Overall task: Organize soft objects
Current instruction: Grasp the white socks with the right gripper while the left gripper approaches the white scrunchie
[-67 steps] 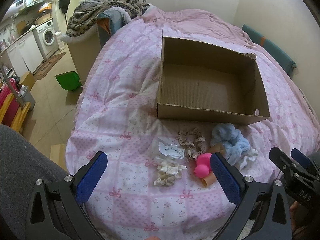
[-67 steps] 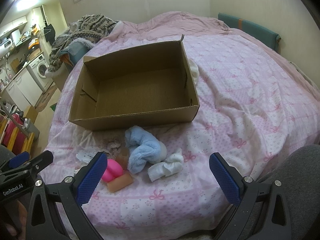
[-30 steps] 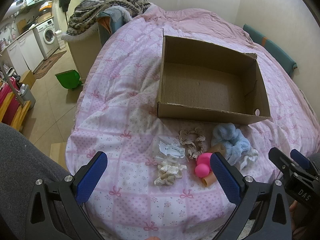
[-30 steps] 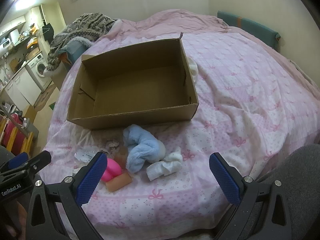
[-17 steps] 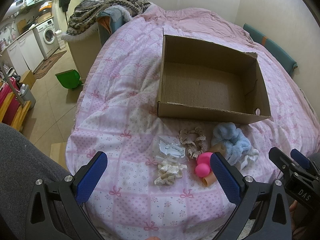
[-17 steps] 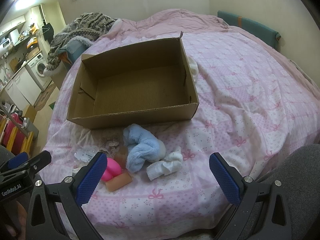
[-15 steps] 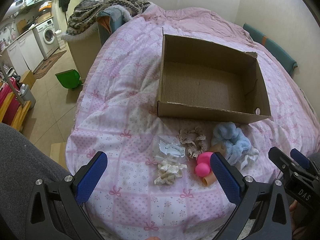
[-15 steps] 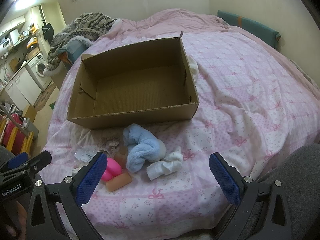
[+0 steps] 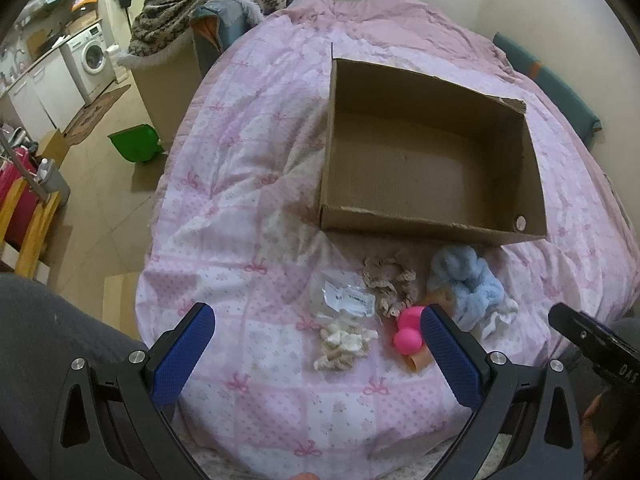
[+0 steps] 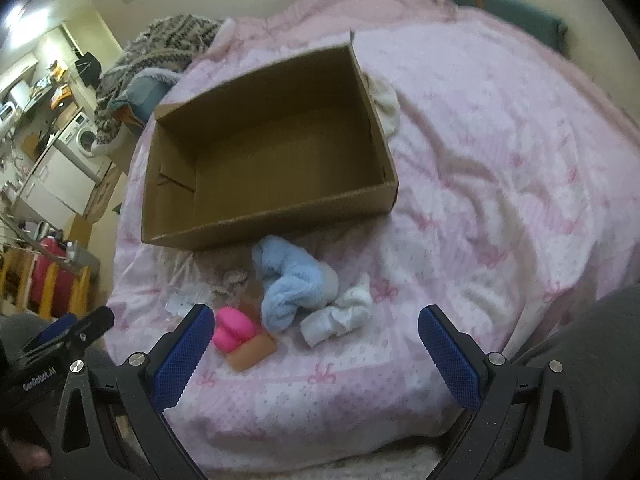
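The right gripper (image 10: 316, 346) has edged forward (its view blurred).

At the lower right edge of the left wrist view, the right gripper (image 9: 592, 340) bore the white letters "DAS". At the lower left of the right wrist view, the left gripper (image 10: 66, 332) read "GenRobot.AI". Print on the small plastic packet (image 9: 347, 299) was illegible.

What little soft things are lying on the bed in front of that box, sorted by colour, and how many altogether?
Light blue: 1, fluffy cloth
White: 1, small cloth
Pink: 1, squishy toy
Cream: 1, scrunchie
Beige: 1, lace scrunchie
Clear: 1, plastic packet
Total: 6, all outside the cardboard box.
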Demonstrator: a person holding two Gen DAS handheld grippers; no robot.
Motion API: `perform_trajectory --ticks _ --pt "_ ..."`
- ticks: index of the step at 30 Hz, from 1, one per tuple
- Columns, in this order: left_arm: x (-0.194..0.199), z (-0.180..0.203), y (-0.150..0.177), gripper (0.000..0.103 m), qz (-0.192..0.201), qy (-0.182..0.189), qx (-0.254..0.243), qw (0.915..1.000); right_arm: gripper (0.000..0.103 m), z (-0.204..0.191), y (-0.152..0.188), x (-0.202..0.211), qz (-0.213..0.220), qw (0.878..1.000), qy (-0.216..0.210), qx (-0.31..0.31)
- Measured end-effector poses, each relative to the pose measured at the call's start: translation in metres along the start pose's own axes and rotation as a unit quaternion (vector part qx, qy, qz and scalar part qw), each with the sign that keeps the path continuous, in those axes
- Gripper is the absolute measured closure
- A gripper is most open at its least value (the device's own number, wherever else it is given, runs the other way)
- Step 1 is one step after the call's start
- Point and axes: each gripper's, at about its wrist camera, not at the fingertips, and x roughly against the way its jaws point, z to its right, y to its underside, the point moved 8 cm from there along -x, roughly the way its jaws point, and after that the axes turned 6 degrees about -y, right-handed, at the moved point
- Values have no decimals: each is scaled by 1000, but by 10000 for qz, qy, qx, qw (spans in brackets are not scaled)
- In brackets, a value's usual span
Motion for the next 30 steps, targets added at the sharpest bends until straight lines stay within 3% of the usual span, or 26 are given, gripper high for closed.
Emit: perform_trajectory --ticks 4,9,15,20,24,27,30 --pt "-13 -2 -9 0 -346 -67 -21 9994 0 17 -1 -12 -596 9964 -268 -539" --pt "-42 4 -7 0 -890 -184 -425 9949 0 37 1 -28 -1122 9846 -513 -1237" --pt "-65 -8 -2 0 -992 -240 -138 9947 1 52 -12 -40 -1116 9821 -523 -1425" --pt "-71 -14 0 0 -1148 -122 176 9932 15 57 -8 -63 -1417 9761 -603 -1532" --pt "-71 -13 -1 0 -1151 -122 191 9931 16 44 7 -86 -1794 9774 -350 -1064" --pt "-73 -16 -3 0 -1176 -151 270 9926 16 28 14 -99 -2027 9790 135 -181" --pt "-76 -19 -3 0 -1210 -161 347 9919 16 13 18 -107 -2111 9722 658 773"
